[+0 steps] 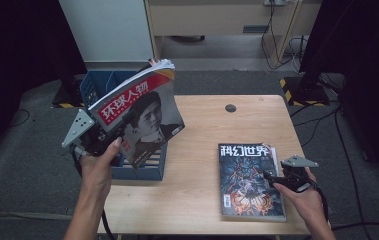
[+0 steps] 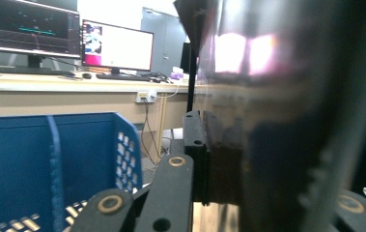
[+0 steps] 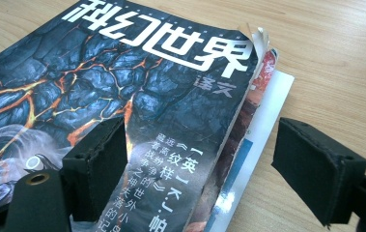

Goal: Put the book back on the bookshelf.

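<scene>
Holding a red-banner magazine [image 1: 138, 112] clamped upright and tilted, the left tool [image 1: 94, 137] sits above the blue file basket [image 1: 97, 85] at the surface's [image 1: 202, 125] left edge. Right tool [image 1: 277, 179]: jaws wide, astride the right edge of a dark-cover magazine [image 1: 247, 180] lying flat on a small stack. Monitors [image 2: 118, 46] on a desk behind.

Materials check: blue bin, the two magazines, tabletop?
Blue bin: looks like moulded plastic, matte, with slotted walls. Raised magazine: paper with a glossy cover, which throws back window glare in the left gripper view. Flat magazine: paper, glossy cover, with frayed, curling page edges. Tabletop: light wood grain, matte; could be laminate.
</scene>
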Tool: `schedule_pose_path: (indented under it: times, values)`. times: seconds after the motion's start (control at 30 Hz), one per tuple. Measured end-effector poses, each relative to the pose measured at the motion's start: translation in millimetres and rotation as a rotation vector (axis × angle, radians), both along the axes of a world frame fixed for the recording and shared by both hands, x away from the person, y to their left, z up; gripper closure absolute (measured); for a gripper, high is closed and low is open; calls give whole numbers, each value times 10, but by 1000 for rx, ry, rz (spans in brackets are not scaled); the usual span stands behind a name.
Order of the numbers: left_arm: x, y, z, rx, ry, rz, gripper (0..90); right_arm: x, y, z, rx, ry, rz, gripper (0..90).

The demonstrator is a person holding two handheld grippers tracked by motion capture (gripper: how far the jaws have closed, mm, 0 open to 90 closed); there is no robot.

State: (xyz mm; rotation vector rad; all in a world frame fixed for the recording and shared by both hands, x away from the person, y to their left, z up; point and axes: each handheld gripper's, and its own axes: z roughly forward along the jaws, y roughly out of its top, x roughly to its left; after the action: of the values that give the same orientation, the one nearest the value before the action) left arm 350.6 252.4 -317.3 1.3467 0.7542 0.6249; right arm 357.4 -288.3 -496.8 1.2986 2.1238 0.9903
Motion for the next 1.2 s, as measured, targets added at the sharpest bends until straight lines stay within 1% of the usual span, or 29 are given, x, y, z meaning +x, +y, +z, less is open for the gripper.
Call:
schedule_pose_path:
  times: [0.03, 0.07, 0.1, 0.13, 0.17, 0.2, 0.23, 0.43, 0.5, 0.63, 0.73, 0.77, 0.8, 0.83, 0.9, 0.97, 1.07, 1.13, 1.2]
  values:
    - [0, 0, 0, 0, 0, 0, 866, 0, 0, 0, 0, 0, 0, 198]
    - [-28, 66, 8, 1, -1, 10, 867, 1, -3, -2, -3, 0, -2, 199]
    - [-28, 66, 8, 1, -1, 10, 866, 1, -3, -2, -3, 0, -2, 199]
    - [-61, 143, 18, -2, 1, 22, 867, 1, -6, -6, -3, 1, -3, 200]
    - [-61, 143, 18, -2, 1, 22, 867, 1, -6, -6, -3, 1, -3, 200]
    - [-90, 217, 22, -5, 2, 32, 866, 3, -9, -10, -1, 0, -10, 200]
    - [-90, 217, 22, -5, 2, 32, 866, 3, -9, -10, -1, 0, -10, 200]
    - [-137, 468, 8, -16, 16, 74, 866, 20, -3, -23, 0, 7, 2, 201]
    - [-144, 491, 8, -19, 18, 77, 867, 20, 0, -22, 1, 7, -1, 201]
    - [-189, 641, 43, -18, 15, 113, 866, 21, 10, -30, -2, 8, 4, 201]
    - [-229, 727, 60, -17, 11, 132, 866, 17, 16, -29, 0, 10, 8, 199]
    - [-229, 727, 60, -17, 11, 132, 866, 17, 16, -29, 0, 10, 8, 199]
    - [-255, 781, 62, -18, 9, 145, 867, 11, 13, -26, -1, 13, 10, 199]
    - [-255, 781, 62, -18, 9, 145, 866, 9, 12, -24, 0, 14, 8, 199]
    - [-281, 865, 57, -20, 13, 167, 866, 6, 11, -21, 1, 13, 5, 199]
    - [-285, 886, 57, -22, 13, 172, 866, 6, 7, -19, 0, 11, 7, 199]
    - [-318, 1001, 84, -25, 9, 195, 866, 11, -4, -21, -3, 3, 4, 199]
    - [-327, 1024, 92, -24, 6, 199, 866, 13, -7, -22, -3, 4, 1, 199]
    - [-346, 1071, 95, -14, 6, 213, 866, 12, -15, -20, -5, 3, 4, 199]
